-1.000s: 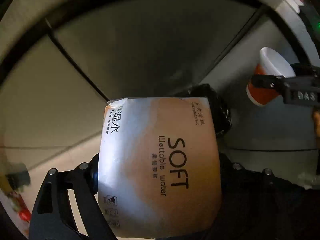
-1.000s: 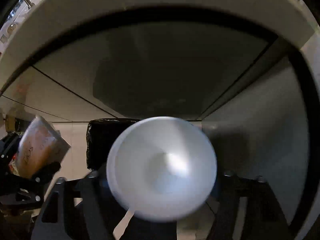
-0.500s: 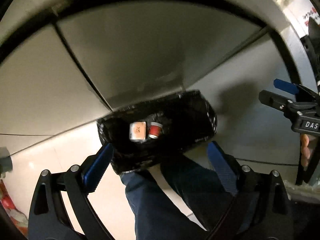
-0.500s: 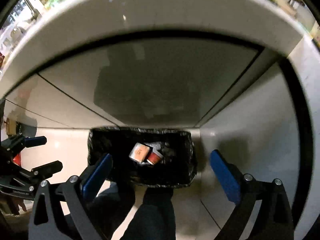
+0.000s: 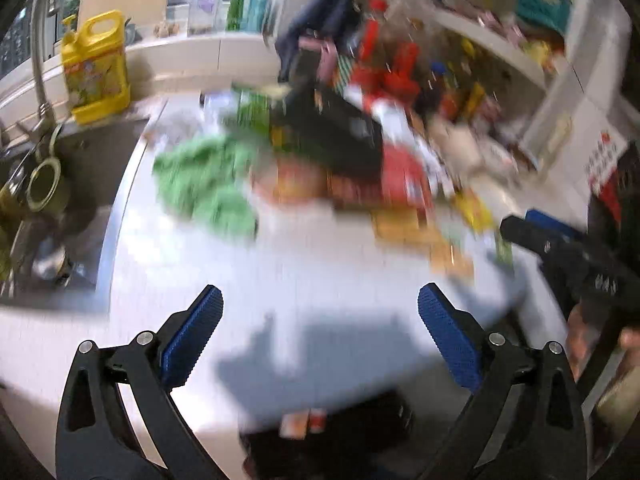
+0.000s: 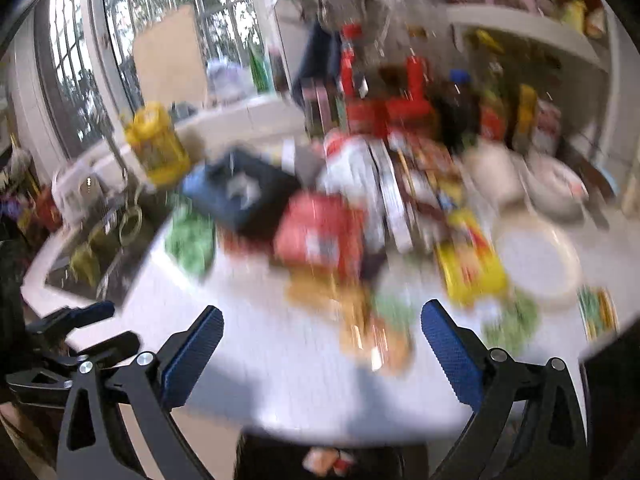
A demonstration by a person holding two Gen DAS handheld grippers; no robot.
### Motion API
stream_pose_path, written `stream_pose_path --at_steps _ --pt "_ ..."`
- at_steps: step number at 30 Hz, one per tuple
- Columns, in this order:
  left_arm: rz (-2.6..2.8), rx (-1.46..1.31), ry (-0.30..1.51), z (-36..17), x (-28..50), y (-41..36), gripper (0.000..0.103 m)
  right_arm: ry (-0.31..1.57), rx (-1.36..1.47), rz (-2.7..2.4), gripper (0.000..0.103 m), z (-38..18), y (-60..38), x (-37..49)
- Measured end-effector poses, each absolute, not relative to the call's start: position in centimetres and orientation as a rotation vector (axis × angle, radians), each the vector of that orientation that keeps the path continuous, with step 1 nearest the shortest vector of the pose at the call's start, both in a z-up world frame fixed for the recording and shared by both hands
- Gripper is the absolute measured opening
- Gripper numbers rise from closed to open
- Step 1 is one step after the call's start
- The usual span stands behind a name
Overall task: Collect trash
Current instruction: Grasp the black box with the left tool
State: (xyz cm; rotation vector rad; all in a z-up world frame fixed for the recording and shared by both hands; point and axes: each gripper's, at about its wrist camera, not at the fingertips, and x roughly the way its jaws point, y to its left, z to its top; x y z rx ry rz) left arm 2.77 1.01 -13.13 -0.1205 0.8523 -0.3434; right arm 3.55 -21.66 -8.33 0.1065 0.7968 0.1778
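Observation:
My left gripper [image 5: 319, 292] hangs over the white counter [image 5: 320, 260]; its jaws are opening and nothing is between the blue pads. My right gripper [image 6: 322, 310] stands wide open and empty, and also shows at the right edge of the left wrist view [image 5: 532, 224]. Below the counter's front edge sits the black-lined bin [image 5: 360, 440], with the orange tissue pack [image 5: 294, 424] and the cup [image 5: 318, 420] lying inside. Blurred litter lies ahead on the counter: a green wrapper [image 5: 204, 184], an orange packet [image 5: 408, 232], a red pack [image 6: 320, 236] and a yellow packet [image 6: 468, 264].
A sink [image 5: 60, 200] with a tap lies to the left, and a yellow detergent jug [image 5: 98, 68] stands behind it. Bottles and boxes crowd the back of the counter. A white plate [image 6: 536, 260] sits at the right. Both views are motion-blurred.
The left gripper let go of the tissue pack and the right of the cup; both dropped into the bin. Both grippers then rose from under the counter to above it.

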Motion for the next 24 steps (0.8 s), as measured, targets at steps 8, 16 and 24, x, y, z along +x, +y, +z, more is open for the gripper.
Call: stream_pose_path --at_steps 8,16,24 --pt "-0.36 -0.35 0.935 -14.4 13.7 -0.4 0.096 0.801 0.212 0.123 0.098 -8.0 -23.4 7.6" --pt "-0.283 -0.394 0.961 -15.0 16.7 -2.4 0.095 0.852 0.199 0.076 0.098 -11.0 -24.3 6.4" --pt "-0.324 -0.389 0.888 -13.6 16.2 -1.3 0.036 0.842 0.171 0.079 0.098 -11.4 -24.0 5.9"
